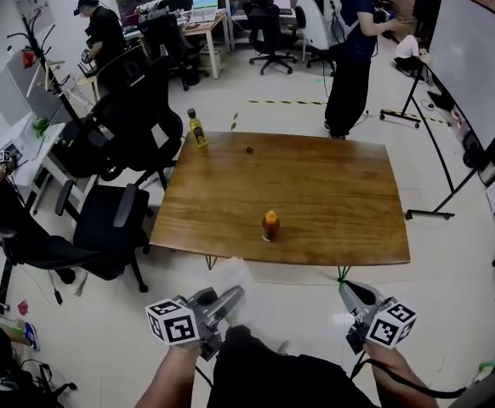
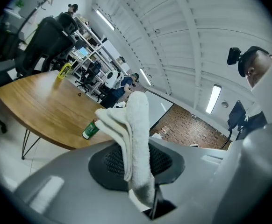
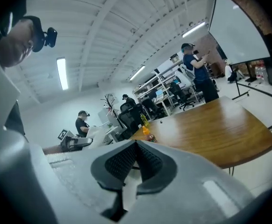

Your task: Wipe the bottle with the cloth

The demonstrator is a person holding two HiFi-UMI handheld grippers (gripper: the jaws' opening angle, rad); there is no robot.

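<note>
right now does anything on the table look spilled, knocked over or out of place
Nothing is spilled or toppled. The bottle stands upright near the front edge of the table. The only oddity is a yellow bottle perched right at the far left corner.

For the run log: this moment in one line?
left tongs: shut on cloth | right tongs: shut, empty | bottle: on table, untouched

Bare table [image 1: 332, 185] around bottle [image 1: 270, 225] near front edge, yellow bottle [image 1: 197, 131] at far corner, chairs [image 1: 111, 219] along left side

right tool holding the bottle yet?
No, the right tool is shut with nothing between its jaws; the orange-capped bottle stands on the table.
</note>
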